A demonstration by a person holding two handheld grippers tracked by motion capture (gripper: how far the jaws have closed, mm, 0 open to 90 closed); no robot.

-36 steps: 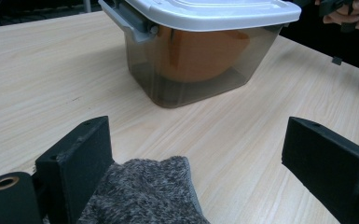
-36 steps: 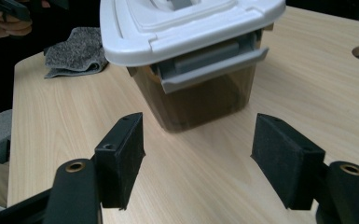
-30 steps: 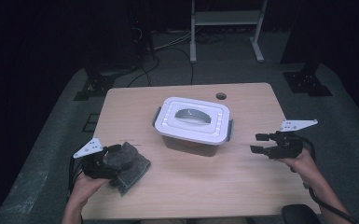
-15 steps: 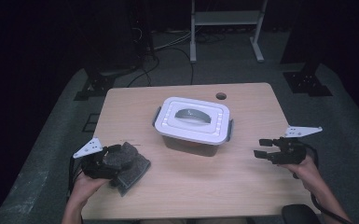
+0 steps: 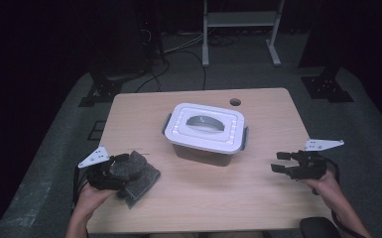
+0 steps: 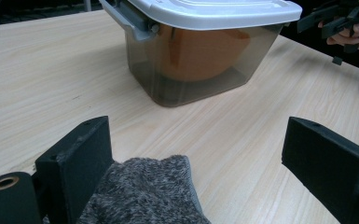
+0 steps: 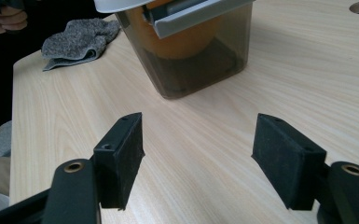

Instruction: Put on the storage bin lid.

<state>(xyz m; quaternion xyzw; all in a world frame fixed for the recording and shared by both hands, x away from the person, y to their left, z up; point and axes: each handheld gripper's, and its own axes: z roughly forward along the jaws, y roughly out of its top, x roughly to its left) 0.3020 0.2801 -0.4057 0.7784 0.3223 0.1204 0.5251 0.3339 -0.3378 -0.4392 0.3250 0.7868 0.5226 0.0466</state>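
A translucent grey box with a white lid [image 5: 204, 128] stands mid-table, with something orange [image 6: 200, 56] inside it. A grey knitted cloth [image 5: 141, 176] lies at the near left. My left gripper [image 5: 124, 173] rests over the cloth, open. In the left gripper view [image 6: 198, 140] the cloth [image 6: 144, 196] lies between the wide jaws, against the left one. My right gripper [image 5: 277, 162] hovers low at the near right, pointing left toward the box, open with nothing between its jaws [image 7: 198, 130]. The box [image 7: 186, 46] and cloth [image 7: 79, 39] lie ahead of it.
The wooden table [image 5: 258, 198] has a round cable hole [image 5: 235, 102] at its far side. Beyond it, on the dark floor, stand a white metal frame [image 5: 238, 29], cables and black stands. The other gripper [image 6: 335, 18] shows past the box.
My right gripper has drawn back toward the near right edge and sunk a little, its jaws still open. The left gripper, cloth and box have stayed put.
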